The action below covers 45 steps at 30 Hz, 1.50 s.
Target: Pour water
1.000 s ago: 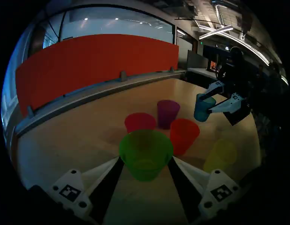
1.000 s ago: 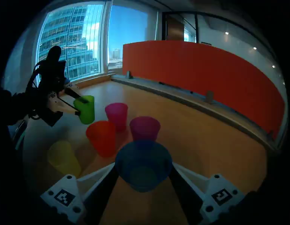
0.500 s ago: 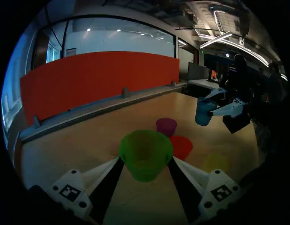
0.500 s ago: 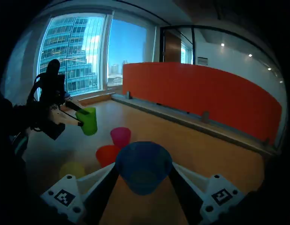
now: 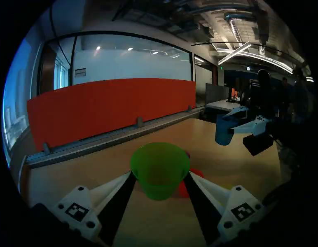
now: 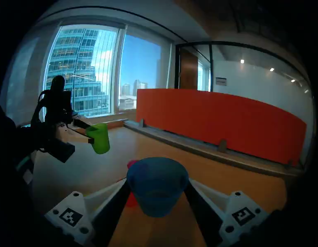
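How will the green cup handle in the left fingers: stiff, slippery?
Looks like thin translucent plastic: the green cup is probably light and may flex if squeezed. Its tapered wall could slide between the fingers.

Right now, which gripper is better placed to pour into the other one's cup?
Left, though barely: its green cup appears held slightly higher than the blue cup. Both jaws clamp upright cups, well apart.
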Available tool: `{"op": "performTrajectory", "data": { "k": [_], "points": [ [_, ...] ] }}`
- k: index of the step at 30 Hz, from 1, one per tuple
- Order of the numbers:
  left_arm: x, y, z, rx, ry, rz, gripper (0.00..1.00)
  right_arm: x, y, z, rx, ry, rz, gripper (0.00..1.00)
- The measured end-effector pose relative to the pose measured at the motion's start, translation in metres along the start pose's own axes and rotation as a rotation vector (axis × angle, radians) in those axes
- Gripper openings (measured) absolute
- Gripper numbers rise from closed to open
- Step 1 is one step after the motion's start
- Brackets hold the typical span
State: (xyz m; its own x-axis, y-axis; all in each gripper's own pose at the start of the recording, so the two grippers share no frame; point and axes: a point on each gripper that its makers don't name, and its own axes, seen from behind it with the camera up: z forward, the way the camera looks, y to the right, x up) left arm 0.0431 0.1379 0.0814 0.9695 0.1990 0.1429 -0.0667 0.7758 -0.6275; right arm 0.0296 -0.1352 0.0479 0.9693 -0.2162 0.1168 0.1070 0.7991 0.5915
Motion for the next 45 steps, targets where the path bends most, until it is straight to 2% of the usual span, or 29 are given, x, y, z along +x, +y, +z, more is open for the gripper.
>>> {"op": "performTrajectory", "data": {
  "k": [11,23,30,45],
  "points": [
    [0.024,0.007,-0.015,0.005,0.062,-0.006,0.83,0.016,-0.009,-0.009,-0.002,0.048,0.005,0.90],
    [0.038,0.008,-0.027,0.005,0.111,-0.014,0.83,0.024,-0.017,-0.012,0.000,0.073,-0.003,0.90],
    [0.050,0.017,-0.033,-0.013,0.150,-0.022,0.83,0.033,-0.022,-0.014,0.001,0.086,-0.009,0.90],
    [0.054,0.027,-0.037,-0.027,0.156,-0.003,0.83,0.049,-0.028,-0.018,0.008,0.101,-0.034,0.90]
  ]
}}
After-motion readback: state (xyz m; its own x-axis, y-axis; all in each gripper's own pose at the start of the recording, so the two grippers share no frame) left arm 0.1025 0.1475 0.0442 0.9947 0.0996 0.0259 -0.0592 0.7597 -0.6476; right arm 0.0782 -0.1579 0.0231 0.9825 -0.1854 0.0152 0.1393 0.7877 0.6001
